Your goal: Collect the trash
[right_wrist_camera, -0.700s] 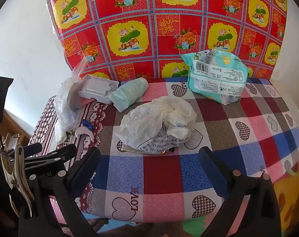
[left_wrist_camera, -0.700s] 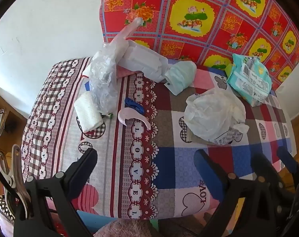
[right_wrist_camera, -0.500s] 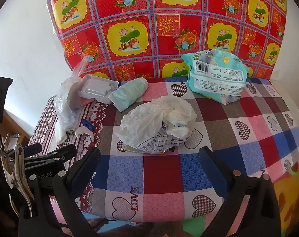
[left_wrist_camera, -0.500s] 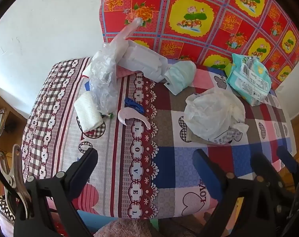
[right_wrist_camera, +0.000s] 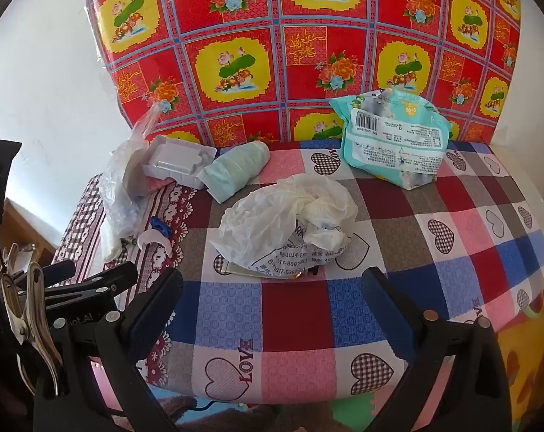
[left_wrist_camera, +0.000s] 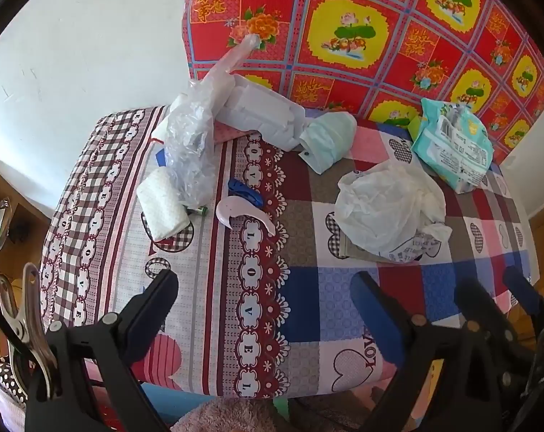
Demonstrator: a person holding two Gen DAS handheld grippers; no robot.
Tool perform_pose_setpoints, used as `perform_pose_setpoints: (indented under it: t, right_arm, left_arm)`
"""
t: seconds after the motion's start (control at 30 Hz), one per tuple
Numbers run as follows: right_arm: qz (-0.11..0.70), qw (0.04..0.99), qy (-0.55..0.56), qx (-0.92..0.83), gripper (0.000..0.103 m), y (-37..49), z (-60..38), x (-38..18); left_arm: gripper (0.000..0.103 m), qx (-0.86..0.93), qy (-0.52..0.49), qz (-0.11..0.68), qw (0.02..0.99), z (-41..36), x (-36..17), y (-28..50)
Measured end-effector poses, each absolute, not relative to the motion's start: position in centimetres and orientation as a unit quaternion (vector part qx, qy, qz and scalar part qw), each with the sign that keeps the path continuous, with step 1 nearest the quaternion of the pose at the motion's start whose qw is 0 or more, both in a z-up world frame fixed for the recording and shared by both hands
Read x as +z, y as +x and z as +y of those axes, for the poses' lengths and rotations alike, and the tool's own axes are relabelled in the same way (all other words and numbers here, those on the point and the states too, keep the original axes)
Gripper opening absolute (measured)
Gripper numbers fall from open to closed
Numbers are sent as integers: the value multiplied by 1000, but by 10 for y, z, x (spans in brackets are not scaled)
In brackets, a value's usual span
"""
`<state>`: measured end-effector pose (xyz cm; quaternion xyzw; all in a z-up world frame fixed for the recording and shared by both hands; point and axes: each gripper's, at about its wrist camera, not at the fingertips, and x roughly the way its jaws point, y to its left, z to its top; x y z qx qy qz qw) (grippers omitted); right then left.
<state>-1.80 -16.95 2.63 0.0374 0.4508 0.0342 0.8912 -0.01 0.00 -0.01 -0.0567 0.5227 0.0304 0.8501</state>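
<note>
Crumpled white plastic bag (right_wrist_camera: pixel 286 219) lying mid-worktop (right_wrist_camera: pixel 452 237) on the checked heart-print cloth, just ahead of the right gripper (right_wrist_camera: pixel 272 306) and roughly centred between its jaws, not touched; jaws spread wide, nothing between them; same bag (left_wrist_camera: pixel 387 208) ahead and to the right of the left gripper (left_wrist_camera: pixel 264 306), likewise wide apart and empty, hanging over the near edge of the cloth. Teal wipes packet (right_wrist_camera: pixel 394 140) propped at the back against the red flowered sheet (right_wrist_camera: pixel 308 54), well beyond the bag; rolled pale-green bundle (right_wrist_camera: pixel 236 169) just behind the bag to the left, touching a white moulded tray (right_wrist_camera: pixel 178 158). Clear plastic bag (left_wrist_camera: pixel 193 144) standing at the far left; folded white pad (left_wrist_camera: pixel 162 208) beside it; pink curved strip (left_wrist_camera: pixel 243 212) and blue scrap (left_wrist_camera: pixel 245 190) lying ahead of the left jaws, well apart from them.
</note>
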Motion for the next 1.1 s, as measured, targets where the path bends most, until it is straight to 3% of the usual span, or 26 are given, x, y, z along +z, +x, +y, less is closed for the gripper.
perform_pose_setpoints:
  t: [1.1]
  right_arm:
    - [452, 891, 37, 34, 102, -16, -167, 25]
  left_arm:
    - [99, 31, -56, 521, 851, 0, 0, 0]
